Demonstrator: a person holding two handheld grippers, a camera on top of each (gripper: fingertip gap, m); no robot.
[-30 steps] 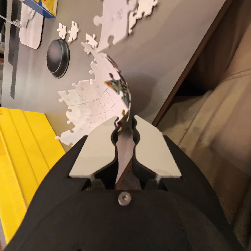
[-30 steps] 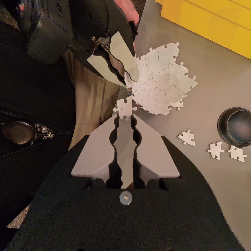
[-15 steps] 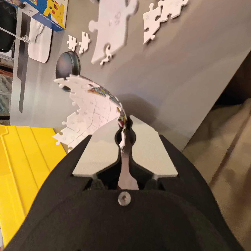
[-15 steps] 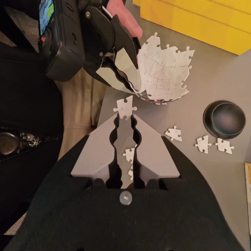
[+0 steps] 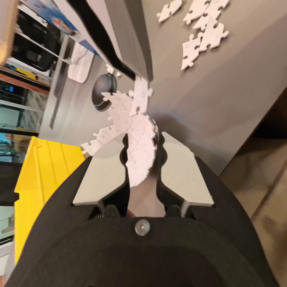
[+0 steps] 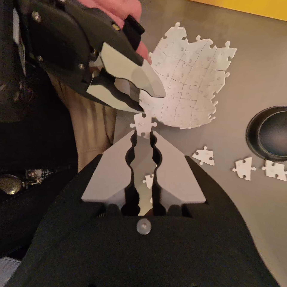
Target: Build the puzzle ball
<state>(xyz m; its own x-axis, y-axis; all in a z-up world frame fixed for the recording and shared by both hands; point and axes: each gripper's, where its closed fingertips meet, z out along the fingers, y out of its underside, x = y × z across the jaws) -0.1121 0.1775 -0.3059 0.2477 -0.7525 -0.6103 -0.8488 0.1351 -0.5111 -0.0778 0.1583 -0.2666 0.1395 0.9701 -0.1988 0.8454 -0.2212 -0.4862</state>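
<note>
The partly built puzzle ball (image 6: 194,87) is a curved shell, white inside and coloured outside. My left gripper (image 5: 143,136) is shut on its rim and holds it above the grey table (image 6: 201,139); the shell (image 5: 139,155) runs deep between the jaws. It also shows in the right wrist view (image 6: 151,102), upper left. My right gripper (image 6: 143,132) is shut on a single white puzzle piece (image 6: 142,125). The piece's top touches the shell's lower edge, right by the left fingers. In the left wrist view this piece (image 5: 142,96) meets the shell's far rim under the right gripper (image 5: 142,77).
A black round stand (image 6: 271,133) sits on the table at the right. Loose white pieces (image 6: 203,156) lie near it, and more (image 5: 205,42) lie farther off. A yellow bin (image 5: 46,163) stands behind the shell. The table edge and a person's trousers (image 6: 93,124) are at the left.
My right gripper has brought the single piece up against the shell's edge. My left gripper has turned the shell more upright, and the shell now sits deeper in its jaws.
</note>
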